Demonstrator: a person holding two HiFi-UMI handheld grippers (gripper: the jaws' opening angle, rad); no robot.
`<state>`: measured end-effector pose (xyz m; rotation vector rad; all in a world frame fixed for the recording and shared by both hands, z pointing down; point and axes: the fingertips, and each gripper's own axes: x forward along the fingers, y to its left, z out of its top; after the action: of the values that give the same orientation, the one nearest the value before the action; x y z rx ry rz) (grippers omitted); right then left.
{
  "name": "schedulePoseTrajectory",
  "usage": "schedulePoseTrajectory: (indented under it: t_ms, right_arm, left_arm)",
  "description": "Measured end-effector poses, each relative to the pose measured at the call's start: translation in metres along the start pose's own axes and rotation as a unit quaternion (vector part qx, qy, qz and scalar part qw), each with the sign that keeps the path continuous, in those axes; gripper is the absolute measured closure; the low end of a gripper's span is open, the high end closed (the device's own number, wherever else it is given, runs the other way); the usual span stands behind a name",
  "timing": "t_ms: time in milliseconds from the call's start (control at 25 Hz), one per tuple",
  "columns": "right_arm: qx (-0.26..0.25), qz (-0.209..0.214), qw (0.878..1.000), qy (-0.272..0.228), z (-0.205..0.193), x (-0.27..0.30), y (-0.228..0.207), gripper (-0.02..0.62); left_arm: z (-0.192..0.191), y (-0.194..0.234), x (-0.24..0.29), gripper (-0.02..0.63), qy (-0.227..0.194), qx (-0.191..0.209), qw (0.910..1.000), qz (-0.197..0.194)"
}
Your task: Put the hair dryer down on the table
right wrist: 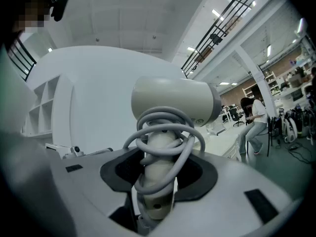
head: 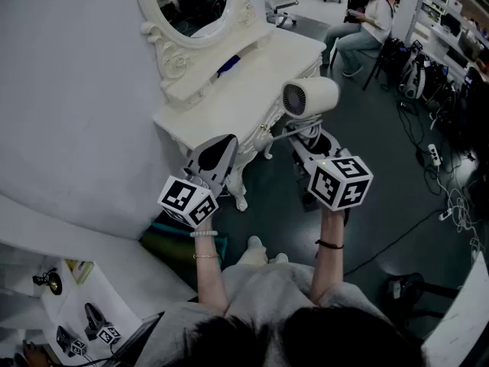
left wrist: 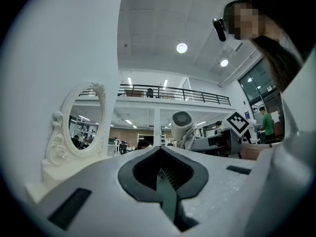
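Observation:
A cream hair dryer (head: 309,96) with its grey cord wound round the handle hangs in the air just off the right front edge of the white dressing table (head: 252,82). My right gripper (head: 306,140) is shut on the handle from below, barrel on top (right wrist: 175,102); the pads (right wrist: 197,174) press both sides of the handle. My left gripper (head: 218,150) is held above the table's front left corner, jaws together and holding nothing (left wrist: 163,174). From the left gripper view the hair dryer (left wrist: 181,125) shows off to the right.
An oval mirror (head: 195,6) in an ornate frame stands at the table's back, by the white wall. A blue item (head: 228,65) lies on its raised shelf. A person sits on a chair (head: 367,21) far right; cables (head: 451,174) trail over the floor.

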<state>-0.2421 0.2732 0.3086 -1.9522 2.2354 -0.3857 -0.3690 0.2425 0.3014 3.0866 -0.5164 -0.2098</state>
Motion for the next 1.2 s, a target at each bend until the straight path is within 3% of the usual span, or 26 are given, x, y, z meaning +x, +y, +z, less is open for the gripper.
schedulePoseTrajectory:
  t_ms: [760,1200]
  right_arm:
    - [-0.002,-0.005,1.000,0.013,-0.010,-0.016,-0.015,0.413]
    - [0.014,-0.017,1.000,0.008,-0.001,0.001,-0.068,0.413]
  left_arm:
    - [-0.018,-0.022,-0.003,0.601,0.014,-0.013,0.9998,0.003]
    - [-0.035,-0.012,0.061,0.601,0.019,-0.019,0.9994,-0.019]
